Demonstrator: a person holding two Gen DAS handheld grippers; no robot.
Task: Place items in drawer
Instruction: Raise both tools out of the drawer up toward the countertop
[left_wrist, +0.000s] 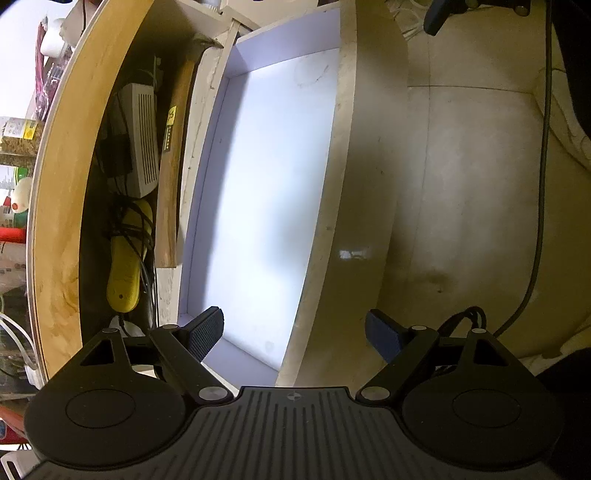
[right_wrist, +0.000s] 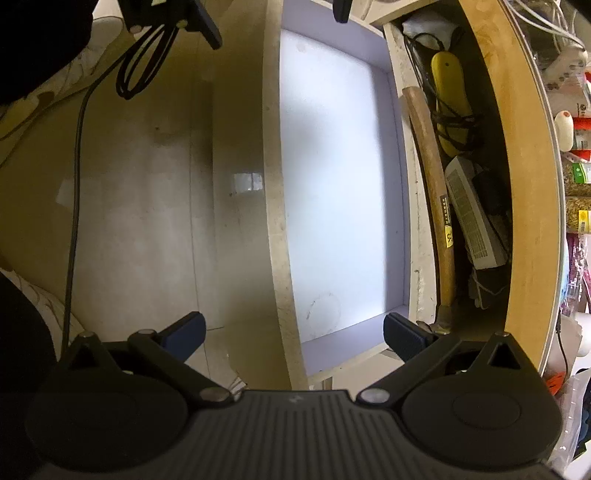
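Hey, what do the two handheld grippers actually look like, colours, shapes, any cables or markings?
Both match. The left gripper and right gripper each have a black ribbed body with a small round crosshair mark, two round black discs, silver pivot pins, triangular cut-outs and angled link arms. The fingers end in dark blue pads with ribbed inner faces. A black cable trails from the left one.

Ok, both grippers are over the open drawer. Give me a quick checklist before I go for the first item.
1. Drawer pulled open: ok.
2. Drawer floor free of items: ok, nothing inside.
3. Left gripper open, holding nothing: ok.
4. Right gripper open, holding nothing: ok.
5. Items within view: ok, hammer, yellow tool and grey box lie in the compartment beside the drawer.
6. Black cords over the yellow tool: not ok, may snag.
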